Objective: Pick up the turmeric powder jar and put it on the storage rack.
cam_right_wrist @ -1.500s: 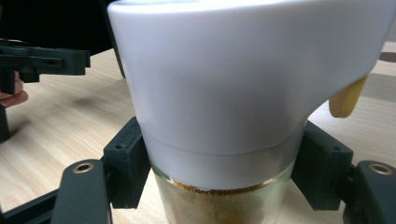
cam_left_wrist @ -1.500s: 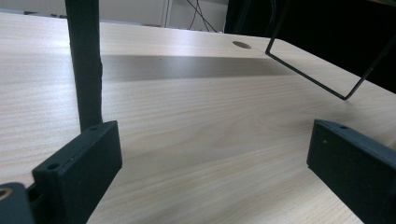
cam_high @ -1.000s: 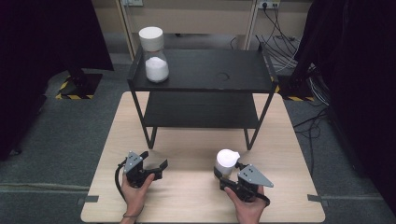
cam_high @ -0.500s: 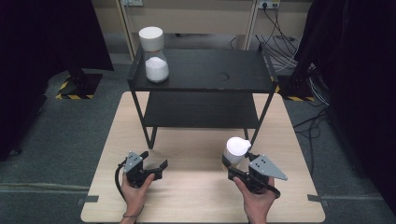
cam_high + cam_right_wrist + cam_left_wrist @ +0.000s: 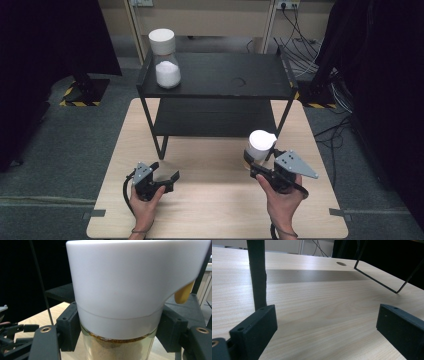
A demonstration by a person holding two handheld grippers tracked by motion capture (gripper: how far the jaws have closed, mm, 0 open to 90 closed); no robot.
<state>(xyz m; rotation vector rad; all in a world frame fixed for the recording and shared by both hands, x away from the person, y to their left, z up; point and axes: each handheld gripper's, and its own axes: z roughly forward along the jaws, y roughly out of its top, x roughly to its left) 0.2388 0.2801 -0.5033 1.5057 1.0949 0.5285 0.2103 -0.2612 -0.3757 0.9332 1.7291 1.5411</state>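
Pinching a white-capped jar (image 5: pixel 117 315), the right gripper (image 5: pixel 260 167) hides its base; left gripper (image 5: pixel 167 179) spread

Jar (image 5: pixel 117 345): clear glass, brown powder, white lid (image 5: pixel 130 282), yellow spout tip. Second jar (image 5: pixel 166 70): white cap, white granules. Shelf rack (image 5: pixel 220 75): black. Table (image 5: pixel 220 200): pale wood grain. Grippers: black, grey plates. Floor: grey carpet.
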